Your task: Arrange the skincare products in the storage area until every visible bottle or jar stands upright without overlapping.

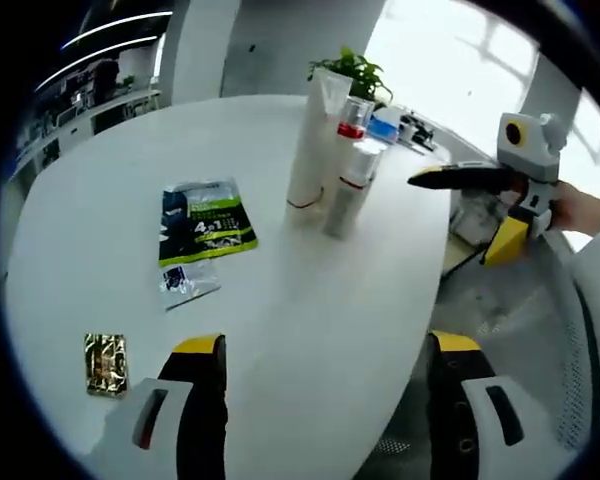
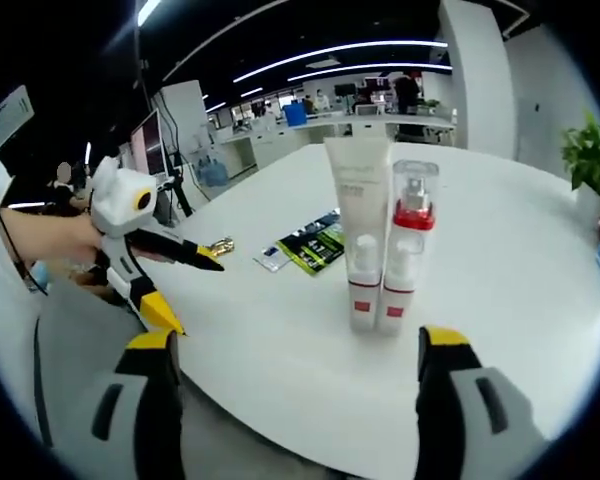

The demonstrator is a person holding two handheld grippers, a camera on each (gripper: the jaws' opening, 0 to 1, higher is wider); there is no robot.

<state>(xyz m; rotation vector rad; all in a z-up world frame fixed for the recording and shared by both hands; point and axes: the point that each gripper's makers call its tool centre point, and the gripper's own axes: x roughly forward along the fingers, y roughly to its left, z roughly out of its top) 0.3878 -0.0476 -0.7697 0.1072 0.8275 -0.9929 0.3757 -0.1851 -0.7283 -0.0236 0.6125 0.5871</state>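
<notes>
Print on the green sachet [image 1: 206, 222] and gold packet [image 1: 106, 363] is too small to read.

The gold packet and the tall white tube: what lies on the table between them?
In the left gripper view, between the gold packet and the tall white tube lie a small clear sachet and a green-and-black sachet.

A white table [image 1: 310, 300] carries 3 flat packets: a dark green sachet [image 1: 206, 220] left of centre, a small clear sachet [image 1: 188, 280] just at its 6 o'clock, and a gold foil packet [image 1: 106, 362] well apart at 8 o'clock. A potted plant [image 1: 352, 70] stands at the far edge, 12 o'clock.
</notes>
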